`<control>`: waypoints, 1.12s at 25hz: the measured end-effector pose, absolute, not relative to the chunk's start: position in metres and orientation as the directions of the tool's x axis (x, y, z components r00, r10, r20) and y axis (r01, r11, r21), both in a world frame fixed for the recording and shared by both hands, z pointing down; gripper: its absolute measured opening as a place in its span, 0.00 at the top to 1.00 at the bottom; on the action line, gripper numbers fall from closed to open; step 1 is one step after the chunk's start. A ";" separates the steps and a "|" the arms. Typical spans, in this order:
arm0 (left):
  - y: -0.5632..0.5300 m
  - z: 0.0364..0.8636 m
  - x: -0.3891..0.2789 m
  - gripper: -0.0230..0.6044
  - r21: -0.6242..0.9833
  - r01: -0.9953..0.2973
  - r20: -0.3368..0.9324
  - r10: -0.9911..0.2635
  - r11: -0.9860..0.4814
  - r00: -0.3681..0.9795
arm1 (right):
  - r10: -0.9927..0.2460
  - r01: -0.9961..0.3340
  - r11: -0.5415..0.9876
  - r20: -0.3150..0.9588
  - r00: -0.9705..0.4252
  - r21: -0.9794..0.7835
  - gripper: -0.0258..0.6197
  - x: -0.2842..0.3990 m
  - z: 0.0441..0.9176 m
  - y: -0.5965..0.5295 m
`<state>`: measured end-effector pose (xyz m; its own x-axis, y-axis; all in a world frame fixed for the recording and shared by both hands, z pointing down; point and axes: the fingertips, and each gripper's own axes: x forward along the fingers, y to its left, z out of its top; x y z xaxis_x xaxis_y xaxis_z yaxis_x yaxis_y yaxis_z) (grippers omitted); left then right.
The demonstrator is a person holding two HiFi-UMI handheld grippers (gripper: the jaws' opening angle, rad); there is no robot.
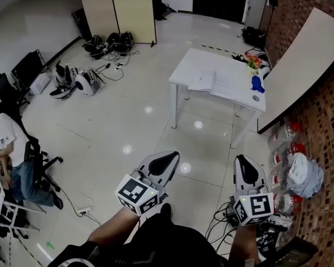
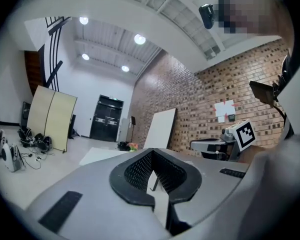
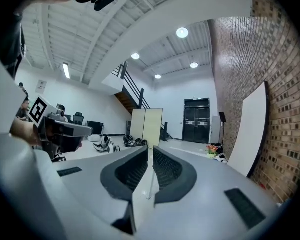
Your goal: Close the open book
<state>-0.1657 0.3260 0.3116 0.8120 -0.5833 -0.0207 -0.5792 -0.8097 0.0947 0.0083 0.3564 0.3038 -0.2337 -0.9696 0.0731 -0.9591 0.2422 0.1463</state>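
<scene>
The left claw is closed, its tips meeting in the left gripper view, with nothing between the pads. The right claw is closed as well, only a thin slit showing between its pads, and it grips nothing. Both are held level and touch nothing.

The open book lies on the white bench, well apart from both claws, near the bench's front edge. A broad stretch of glossy floor lies open between the claws and the bench. A brick wall closes the right side, with a white board leaning on it just beside the bench.

Only the head view shows the book, along with a seated person at far left and folding panels at the back. The right gripper view shows a staircase; the left gripper view shows a far corner of the bench and paper on the wall.
</scene>
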 end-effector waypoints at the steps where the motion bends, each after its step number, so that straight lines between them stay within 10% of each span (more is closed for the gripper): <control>1: 0.309 0.311 -0.168 0.97 0.097 -0.572 -0.022 -0.576 -0.814 0.817 | -0.971 -0.961 0.235 0.074 -0.226 0.147 0.95 0.006 0.303 0.341; 28: -0.019 0.332 -0.070 0.97 0.082 -0.640 0.039 -0.639 -0.764 0.768 | -0.930 -0.913 0.358 0.168 -0.328 0.197 0.95 0.100 0.333 -0.004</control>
<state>-0.0696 -0.0188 0.3316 0.7680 -0.6392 0.0392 -0.6400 -0.7639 0.0825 0.1003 -0.0038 0.3331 -0.3281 -0.9296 0.1679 -0.9128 0.3577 0.1971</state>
